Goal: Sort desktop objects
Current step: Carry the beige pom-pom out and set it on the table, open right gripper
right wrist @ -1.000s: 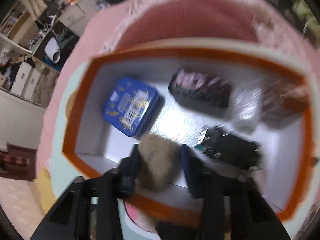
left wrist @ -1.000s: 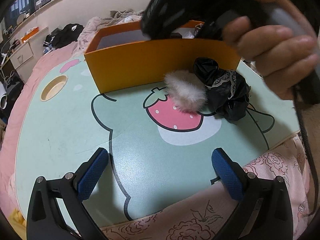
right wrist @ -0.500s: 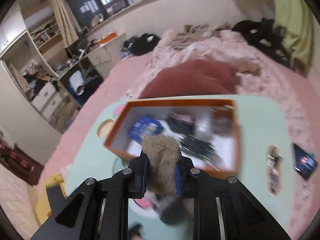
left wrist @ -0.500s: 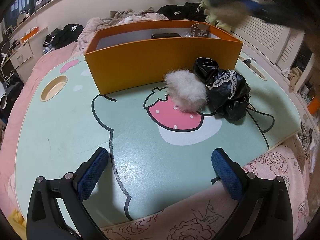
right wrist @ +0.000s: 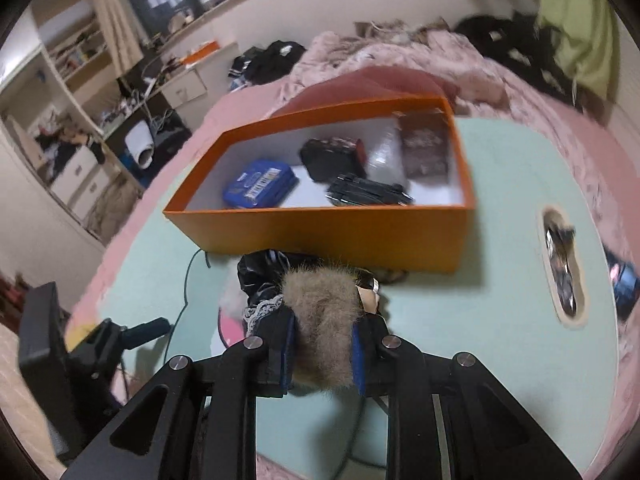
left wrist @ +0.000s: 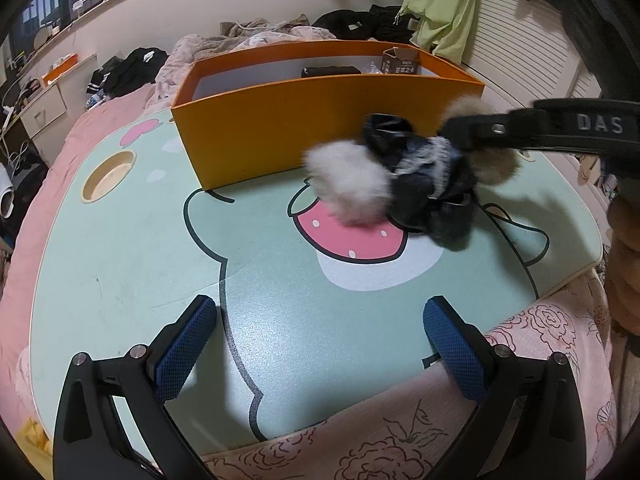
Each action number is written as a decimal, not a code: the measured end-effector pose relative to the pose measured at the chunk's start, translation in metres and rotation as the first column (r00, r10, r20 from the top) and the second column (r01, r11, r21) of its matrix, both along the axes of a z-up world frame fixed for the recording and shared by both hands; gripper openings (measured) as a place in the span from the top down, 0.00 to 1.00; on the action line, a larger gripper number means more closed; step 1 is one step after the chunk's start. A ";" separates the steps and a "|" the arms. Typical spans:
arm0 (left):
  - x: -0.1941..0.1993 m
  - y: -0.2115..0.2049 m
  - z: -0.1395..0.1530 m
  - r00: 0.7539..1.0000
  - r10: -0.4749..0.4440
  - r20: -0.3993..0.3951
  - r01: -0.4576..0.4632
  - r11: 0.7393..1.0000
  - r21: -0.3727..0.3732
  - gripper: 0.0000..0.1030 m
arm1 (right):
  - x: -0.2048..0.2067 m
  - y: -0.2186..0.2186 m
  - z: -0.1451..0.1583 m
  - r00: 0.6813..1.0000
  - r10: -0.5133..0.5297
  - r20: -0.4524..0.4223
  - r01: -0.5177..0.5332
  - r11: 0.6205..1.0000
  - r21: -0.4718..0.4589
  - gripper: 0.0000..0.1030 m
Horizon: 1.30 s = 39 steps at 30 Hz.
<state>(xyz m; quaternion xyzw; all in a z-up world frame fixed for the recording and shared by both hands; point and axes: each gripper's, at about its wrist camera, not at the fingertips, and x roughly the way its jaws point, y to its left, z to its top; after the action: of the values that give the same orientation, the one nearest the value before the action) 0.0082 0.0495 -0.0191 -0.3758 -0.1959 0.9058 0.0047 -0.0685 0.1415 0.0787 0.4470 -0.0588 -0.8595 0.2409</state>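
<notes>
Green table (left wrist: 120,264) bore white puff (left wrist: 352,184) and black cloth (left wrist: 432,204) unsorted; box (right wrist: 360,228) partly filled; right gripper (right wrist: 322,344) clasped brown puff (right wrist: 320,320); left gripper (left wrist: 320,356) gaped wide.

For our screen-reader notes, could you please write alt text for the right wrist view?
The right gripper clamps a brown fur pompom above a mint table, short of an orange box holding a blue tin and dark items.

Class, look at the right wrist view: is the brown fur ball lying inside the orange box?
No: the brown fur ball is clamped between the right gripper's pads, above the table and in front of the orange box.
</notes>
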 end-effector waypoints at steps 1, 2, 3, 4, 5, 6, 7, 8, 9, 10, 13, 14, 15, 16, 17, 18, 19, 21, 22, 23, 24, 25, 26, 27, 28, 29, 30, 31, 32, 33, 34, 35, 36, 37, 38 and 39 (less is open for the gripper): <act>0.000 0.000 0.000 1.000 0.000 0.000 0.000 1.000 0.000 0.00 | 0.002 -0.005 0.001 1.000 0.004 -0.029 -0.003 1.000 0.022 0.76; 0.000 0.000 0.000 1.000 0.000 0.000 0.000 1.000 0.000 0.00 | 0.003 -0.010 0.001 0.998 0.008 -0.056 -0.006 0.999 0.037 0.74; 0.000 0.000 0.000 1.000 0.000 -0.001 0.000 1.000 0.000 0.00 | 0.005 -0.013 0.001 0.997 0.010 -0.083 -0.006 0.999 0.051 0.69; 0.000 0.000 0.000 1.000 0.000 -0.001 0.000 1.000 0.000 0.00 | 0.007 -0.012 0.000 0.995 0.009 -0.100 -0.003 0.998 0.058 0.62; 0.000 0.000 0.000 1.000 0.000 -0.001 0.000 1.000 0.000 0.00 | 0.011 -0.011 0.001 0.993 0.001 -0.116 0.005 0.999 0.054 0.58; 0.000 0.000 0.000 1.000 0.001 -0.001 -0.001 1.000 0.000 0.00 | 0.017 -0.008 0.003 0.991 -0.006 -0.134 0.012 0.999 0.042 0.55; 0.000 0.001 0.001 1.000 0.001 -0.002 -0.001 1.000 0.000 0.00 | 0.027 -0.002 0.006 0.986 -0.012 -0.169 0.017 1.000 0.025 0.50; 0.000 0.000 0.000 1.000 0.001 -0.001 -0.001 1.000 0.000 0.00 | 0.035 0.001 0.009 0.981 -0.015 -0.195 0.020 1.000 0.023 0.45; 0.000 0.000 0.001 1.000 0.002 -0.002 -0.002 1.000 0.000 0.00 | 0.044 0.005 0.011 0.974 -0.021 -0.224 0.028 0.999 0.028 0.29; 0.000 0.000 0.000 1.000 0.002 -0.002 -0.002 1.000 0.000 0.00 | 0.052 0.008 0.012 0.968 -0.032 -0.249 0.044 0.998 0.045 0.14; 0.000 0.000 0.000 1.000 0.002 -0.003 -0.002 1.000 0.000 0.00 | 0.074 0.016 -0.003 0.958 -0.059 -0.281 0.104 0.984 0.147 0.11; 0.000 0.000 0.000 1.000 0.002 -0.003 -0.002 1.000 -0.001 0.00 | 0.076 0.017 -0.010 0.961 -0.061 -0.270 0.107 0.981 0.159 0.11; 0.000 0.000 0.000 1.000 0.002 -0.003 -0.002 1.000 -0.001 0.00 | 0.076 0.018 -0.021 0.968 -0.060 -0.245 0.103 0.980 0.169 0.11; 0.000 0.000 0.000 1.000 0.001 -0.004 -0.001 1.000 -0.001 0.00 | 0.073 0.018 -0.031 0.976 -0.055 -0.213 0.093 0.981 0.172 0.11; 0.000 -0.001 0.000 1.000 0.002 -0.004 -0.002 1.000 -0.001 0.00 | 0.069 0.017 -0.040 0.983 -0.052 -0.176 0.083 0.981 0.176 0.11; 0.000 0.000 0.000 1.000 0.003 0.000 -0.003 1.000 -0.004 0.00 | 0.065 0.017 -0.047 0.986 -0.055 -0.160 0.087 0.977 0.194 0.08; 0.000 0.000 0.000 1.000 0.007 -0.004 -0.007 1.000 -0.005 0.00 | 0.063 0.015 -0.054 0.981 -0.063 -0.182 0.105 0.967 0.232 0.01; 0.001 0.001 0.000 1.000 0.010 -0.005 -0.010 1.000 -0.002 0.00 | 0.059 0.015 -0.060 0.983 -0.046 -0.176 0.087 0.969 0.232 0.00; 0.001 0.001 0.000 1.000 0.011 -0.004 -0.011 1.000 -0.002 0.00 | 0.058 0.016 -0.063 0.983 -0.047 -0.176 0.088 0.969 0.229 0.00; 0.001 0.001 0.001 1.000 0.012 -0.004 -0.012 1.000 -0.003 0.00 | 0.058 0.015 -0.061 0.983 -0.048 -0.176 0.089 0.969 0.230 0.00; 0.001 0.001 0.001 1.000 0.013 -0.005 -0.013 1.000 -0.003 0.00 | 0.058 0.015 -0.064 0.983 -0.049 -0.178 0.090 0.970 0.228 0.00; 0.001 0.001 0.001 1.000 0.014 -0.005 -0.014 1.000 -0.003 0.00 | 0.056 0.015 -0.067 0.983 -0.049 -0.179 0.090 0.970 0.228 0.00; 0.001 0.002 0.000 1.000 0.014 -0.006 -0.014 1.000 -0.003 0.00 | 0.057 0.015 -0.067 0.983 -0.049 -0.179 0.090 0.970 0.228 0.00; 0.001 0.002 0.000 1.000 0.014 -0.006 -0.014 1.000 -0.003 0.00 | 0.057 0.015 -0.067 0.983 -0.050 -0.178 0.090 0.970 0.227 0.00; 0.001 0.002 0.001 1.000 0.014 -0.006 -0.014 1.000 -0.004 0.00 | 0.057 0.015 -0.067 0.983 -0.050 -0.178 0.090 0.970 0.226 0.00; 0.001 0.001 0.000 1.000 0.014 -0.007 -0.014 1.000 -0.003 0.00 | 0.057 0.015 -0.066 0.983 -0.050 -0.179 0.090 0.970 0.226 0.00; 0.001 0.001 0.000 1.000 0.015 -0.008 -0.015 1.000 -0.003 0.00 | 0.057 0.015 -0.066 0.983 -0.051 -0.178 0.091 0.970 0.226 0.00; 0.001 0.001 0.000 1.000 0.016 -0.008 -0.016 1.000 -0.004 0.00 | 0.057 0.015 -0.067 0.983 -0.051 -0.177 0.091 0.970 0.225 0.00; 0.002 0.000 0.000 1.000 0.025 -0.007 -0.025 1.000 -0.002 0.00 | 0.057 0.015 -0.066 0.983 -0.052 -0.177 0.091 0.970 0.225 0.00; 0.002 -0.001 -0.001 0.999 0.032 -0.006 -0.032 0.999 -0.001 0.00 | 0.057 0.016 -0.066 0.983 -0.052 -0.177 0.091 0.970 0.225 0.00; 0.002 -0.002 -0.001 0.999 0.038 -0.007 -0.038 0.999 0.003 0.00 | 0.057 0.016 -0.067 0.983 -0.052 -0.177 0.091 0.970 0.225 0.00; 0.001 -0.005 -0.002 0.999 0.045 -0.011 -0.044 0.999 0.015 0.00 | 0.057 0.016 -0.067 0.983 -0.052 -0.177 0.092 0.970 0.224 0.00; 0.003 -0.007 -0.002 0.999 0.049 -0.017 -0.048 0.999 0.025 0.00 | 0.057 0.016 -0.067 0.983 -0.052 -0.177 0.092 0.970 0.224 0.00; 0.004 -0.009 -0.003 0.998 0.053 -0.021 -0.052 0.998 0.035 0.00 | 0.057 0.016 -0.067 0.983 -0.052 -0.177 0.092 0.970 0.224 0.00; 0.005 -0.011 -0.004 0.998 0.061 -0.027 -0.060 0.997 0.049 0.00 | 0.057 0.016 -0.067 0.983 -0.053 -0.177 0.092 0.970 0.224 0.00; 0.007 -0.014 -0.004 0.997 0.071 -0.031 -0.069 0.995 0.065 0.00 | 0.057 0.016 -0.066 0.983 -0.053 -0.177 0.092 0.970 0.224 0.00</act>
<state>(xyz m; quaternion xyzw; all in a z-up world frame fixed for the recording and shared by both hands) 0.0152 0.0357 -0.0235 -0.3532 -0.2378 0.9047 -0.0118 -0.0114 0.1573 0.0122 0.3949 0.0458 -0.9036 0.1597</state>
